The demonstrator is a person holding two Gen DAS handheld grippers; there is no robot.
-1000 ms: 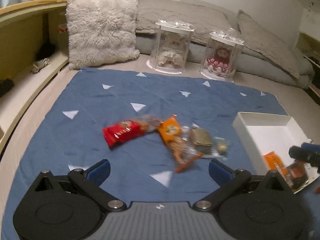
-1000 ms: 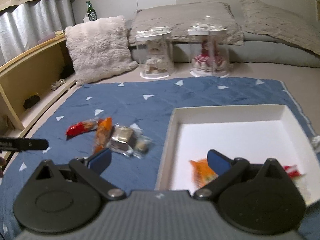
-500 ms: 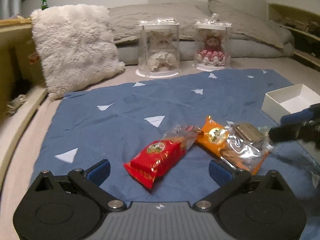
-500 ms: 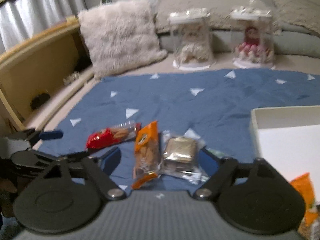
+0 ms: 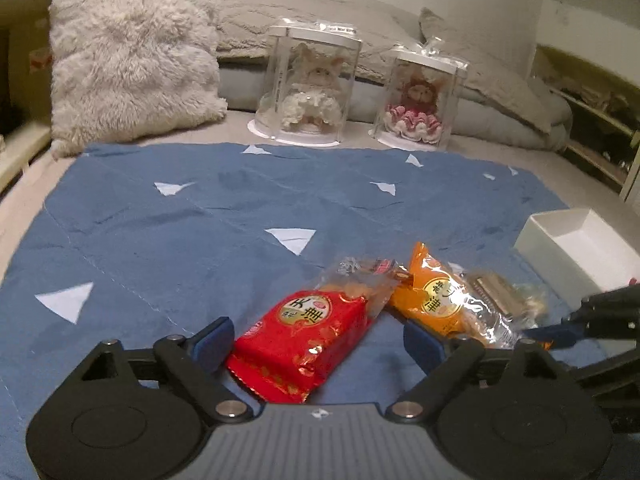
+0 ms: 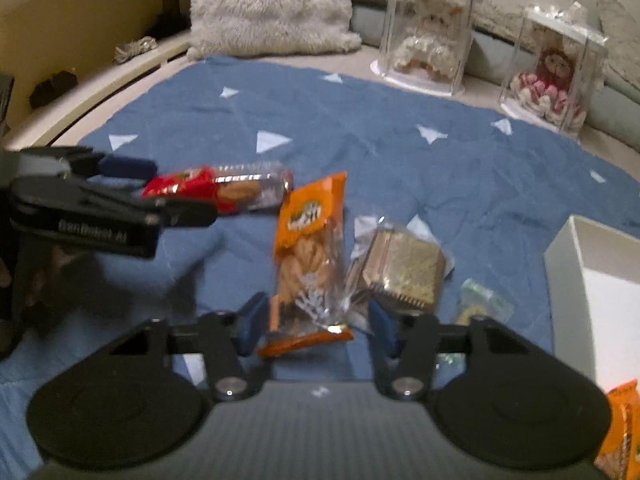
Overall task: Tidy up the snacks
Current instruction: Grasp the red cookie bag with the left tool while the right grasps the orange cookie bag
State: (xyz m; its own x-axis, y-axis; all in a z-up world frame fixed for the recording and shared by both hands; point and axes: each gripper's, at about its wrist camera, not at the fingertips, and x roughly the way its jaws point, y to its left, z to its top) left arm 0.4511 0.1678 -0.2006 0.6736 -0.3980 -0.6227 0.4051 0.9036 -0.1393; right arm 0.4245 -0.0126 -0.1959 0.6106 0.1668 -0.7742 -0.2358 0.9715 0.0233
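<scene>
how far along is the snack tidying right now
Early on. One orange packet already lies in the white box. Both grippers are closing: the left gripper around the red packet, the right gripper around the orange snack. The gold packet and small green one remain on the blanket.

A home bedroom: a blue quilt (image 5: 200, 220) covers a bed, with a fluffy cushion (image 5: 132, 56), grey pillows (image 5: 304, 12) and two dolls in clear display cases (image 5: 310, 84) behind.
</scene>
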